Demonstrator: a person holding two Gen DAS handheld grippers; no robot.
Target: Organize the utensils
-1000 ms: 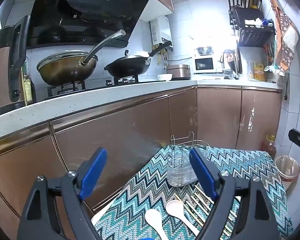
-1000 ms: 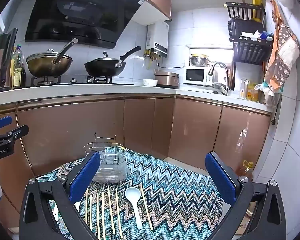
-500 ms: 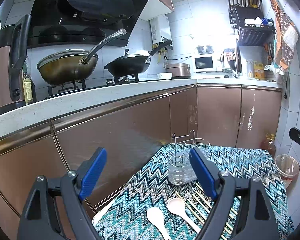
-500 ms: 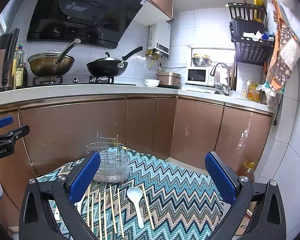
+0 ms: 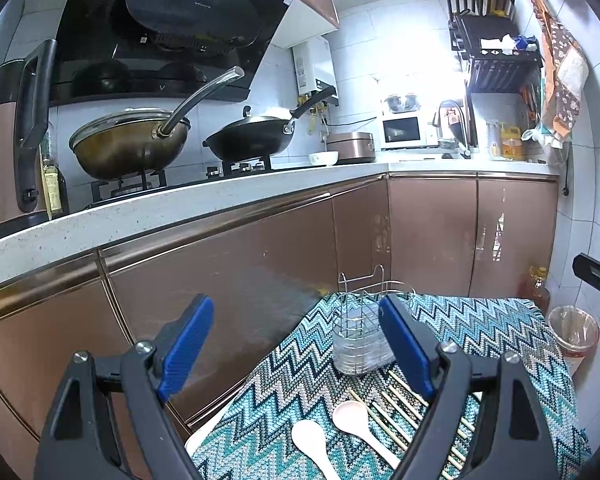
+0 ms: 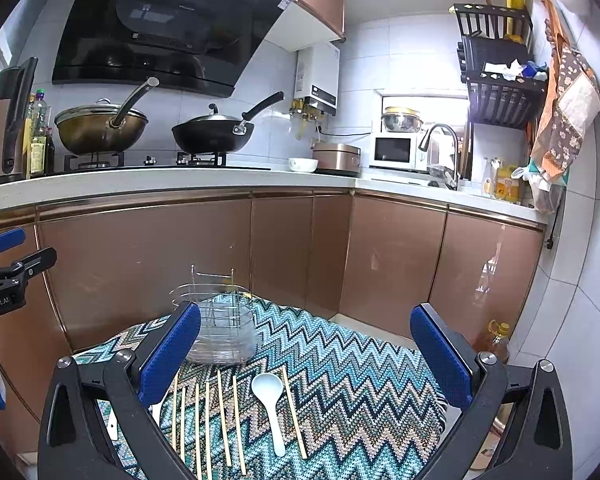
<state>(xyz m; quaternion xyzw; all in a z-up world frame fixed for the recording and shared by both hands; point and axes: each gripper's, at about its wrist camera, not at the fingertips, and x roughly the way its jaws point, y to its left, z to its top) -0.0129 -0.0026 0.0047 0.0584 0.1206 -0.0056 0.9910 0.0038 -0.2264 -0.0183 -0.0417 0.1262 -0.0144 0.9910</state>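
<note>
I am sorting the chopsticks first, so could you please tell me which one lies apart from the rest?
The chopstick right of the white spoon in the right wrist view. The other chopsticks lie in a row left of the spoon.

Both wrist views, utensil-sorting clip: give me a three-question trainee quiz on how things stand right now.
1. True or false: the wire utensil holder already has chopsticks standing in it.
2. Multiple choice: the white spoon in the right wrist view lies (A) inside the holder, (B) flat on the zigzag cloth among the chopsticks, (C) on the countertop.
3. Fill in: the left gripper and the right gripper are both ____ and hold nothing.

Key: 1 false, the holder looks empty and the chopsticks lie on the cloth; 2 B; 3 open.
</note>
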